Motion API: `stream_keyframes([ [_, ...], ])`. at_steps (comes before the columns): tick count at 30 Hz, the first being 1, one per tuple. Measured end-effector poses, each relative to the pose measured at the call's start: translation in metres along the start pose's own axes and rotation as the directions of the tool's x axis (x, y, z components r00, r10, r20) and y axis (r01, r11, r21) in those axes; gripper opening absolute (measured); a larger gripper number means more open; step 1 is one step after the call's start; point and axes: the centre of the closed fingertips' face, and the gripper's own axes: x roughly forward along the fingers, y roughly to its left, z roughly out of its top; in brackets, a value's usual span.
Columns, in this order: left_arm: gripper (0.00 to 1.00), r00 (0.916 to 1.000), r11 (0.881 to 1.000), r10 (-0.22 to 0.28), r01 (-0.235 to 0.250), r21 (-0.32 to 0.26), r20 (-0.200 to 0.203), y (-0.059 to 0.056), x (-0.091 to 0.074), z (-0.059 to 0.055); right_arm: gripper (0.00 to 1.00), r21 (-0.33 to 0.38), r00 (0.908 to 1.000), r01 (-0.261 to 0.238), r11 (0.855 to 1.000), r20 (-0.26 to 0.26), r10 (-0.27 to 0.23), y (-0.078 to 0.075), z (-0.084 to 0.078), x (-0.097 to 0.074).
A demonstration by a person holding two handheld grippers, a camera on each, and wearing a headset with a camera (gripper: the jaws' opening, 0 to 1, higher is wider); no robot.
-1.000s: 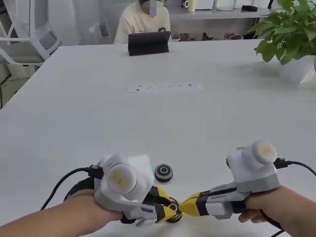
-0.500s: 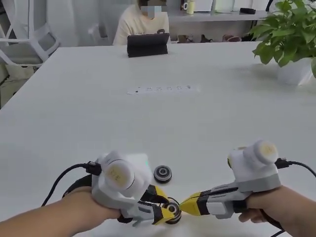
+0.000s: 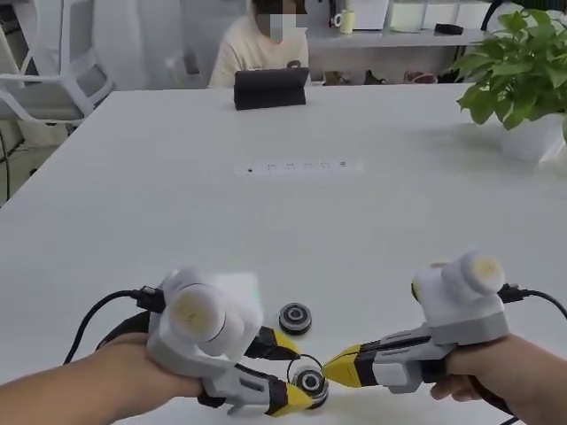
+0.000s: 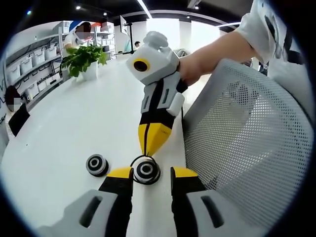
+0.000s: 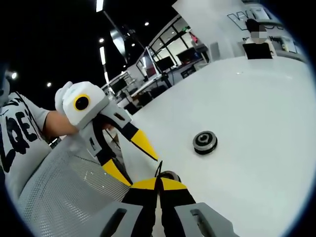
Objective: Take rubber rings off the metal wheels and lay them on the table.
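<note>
Rubber, thin and black, is looping off a metal wheel [image 3: 310, 382] at the near edge of the white table [image 3: 354, 221] as I am working both grippers together. My right gripper [image 3: 330, 369] is pinching the rubber ring [image 4: 132, 162], its yellow jaws pressed together; in the right gripper view the ring is rising from between them as a fine dark line. My left gripper [image 3: 299, 374] is standing with its jaws parted. The wheel is sitting between their tips, touching one jaw and leaving a gap to the other. The ring is arching from the wheel up to the right gripper's tip, part of it clear of the rim. A second wheel [image 3: 295, 318], dark around its edge, is lying flat on the table just beyond the left gripper. Farther off, a white strip [image 3: 297, 166] is lying mid-table. A person [image 3: 257, 44] is sitting behind a dark tablet [image 3: 270, 88] at the far end, and a potted plant [image 3: 514, 62] is standing at the far right.
</note>
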Motion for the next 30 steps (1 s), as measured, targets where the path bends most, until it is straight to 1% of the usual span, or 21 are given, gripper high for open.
stream_keyframes([
  [8, 0.33, 0.9998, 1.000, 0.009, -0.009, 0.001, 0.020, -0.003, -0.016, 0.004, 0.00, -0.014, 0.9999, -0.011, 1.000, 0.003, 0.011, 0.005, 0.006, -0.001],
  [11, 0.36, 0.9996, 1.000, 0.016, -0.016, -0.008, 0.021, -0.002, -0.020, 0.002, 0.00, -0.022, 0.9999, -0.015, 1.000, 0.003, 0.015, 0.007, 0.009, -0.001],
  [20, 0.41, 0.9984, 0.998, 0.047, -0.046, -0.030, 0.031, 0.000, -0.039, -0.002, 0.00, -0.040, 0.9996, -0.028, 0.999, -0.005, 0.028, 0.011, 0.016, 0.003],
  [25, 0.43, 0.9972, 0.997, 0.061, -0.059, -0.048, 0.044, 0.000, -0.049, -0.003, 0.00, -0.050, 0.9993, -0.036, 0.998, -0.008, 0.035, 0.014, 0.021, 0.006],
  [30, 0.46, 0.9957, 0.995, 0.078, -0.075, -0.062, 0.049, 0.002, -0.059, -0.007, 0.00, -0.060, 0.9987, -0.046, 0.997, -0.025, 0.045, 0.015, 0.022, 0.011],
])
